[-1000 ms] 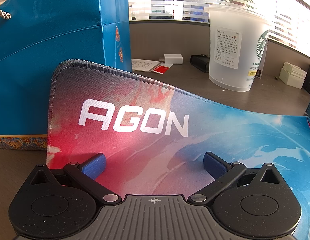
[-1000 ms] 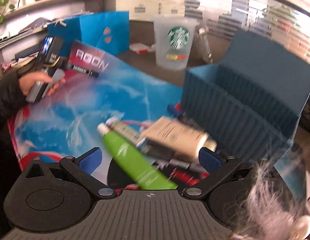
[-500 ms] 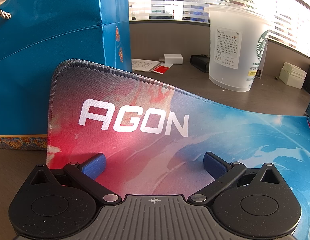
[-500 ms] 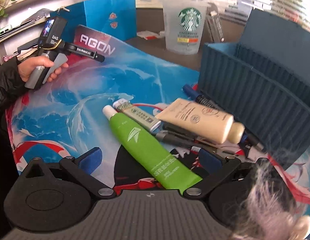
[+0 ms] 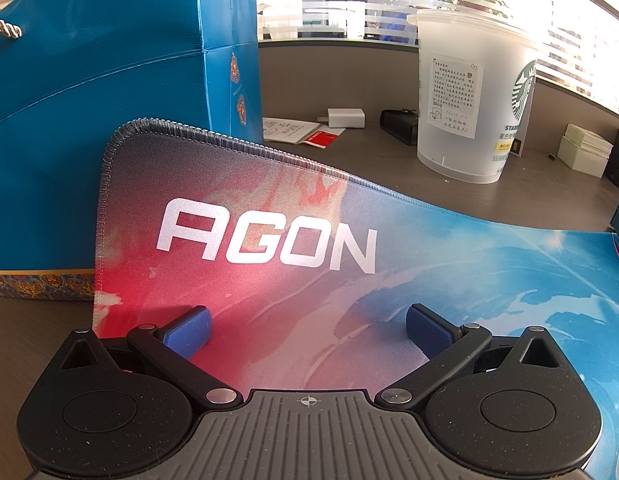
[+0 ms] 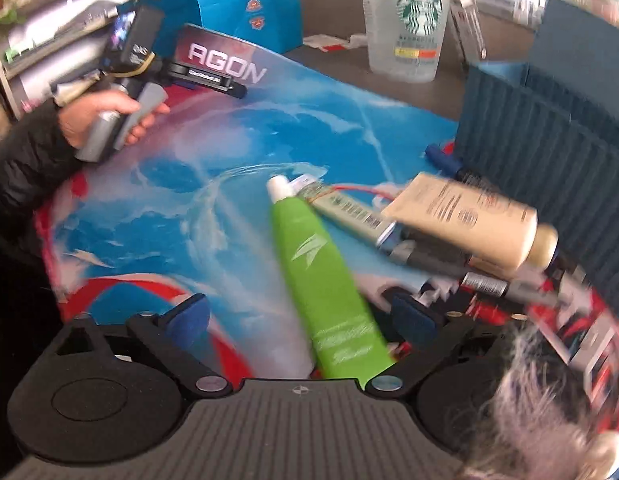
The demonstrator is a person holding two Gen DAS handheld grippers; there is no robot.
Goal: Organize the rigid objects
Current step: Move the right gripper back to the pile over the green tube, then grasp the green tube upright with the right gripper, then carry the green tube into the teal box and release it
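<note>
1. Office desk [image 5: 349,184] by a blind-covered window, brown top, mostly covered by a blue-and-red AGON desk mat [image 6: 213,168].
2. Ahead and right of the right gripper [image 6: 301,320]: dark blue ribbed organizer box [image 6: 549,168], standing open on the mat's far right side.
3. Beyond the left gripper [image 5: 307,330], up and to its left: tall blue paper gift bag [image 5: 109,112], upright behind the mat's curled corner.
4. Ahead and right of the left gripper: frosted Starbucks cup [image 5: 465,100], upright on bare desk.
5. Between the right gripper's blue pads, lower end nearest the right pad, no clear contact: green tube [image 6: 321,264], lying on the mat, white cap pointing away.
6. Just right of the green tube, farther out: beige bottle [image 6: 469,220] lying across pens and markers [image 6: 485,284]; beside it a slim pale tube [image 6: 345,210].
7. Right gripper: jaws wide but just been narrowing around the green tube.
8. Left gripper: jaws spread wide over the mat, nothing between; held in a hand [image 6: 105,116] at far left.
</note>
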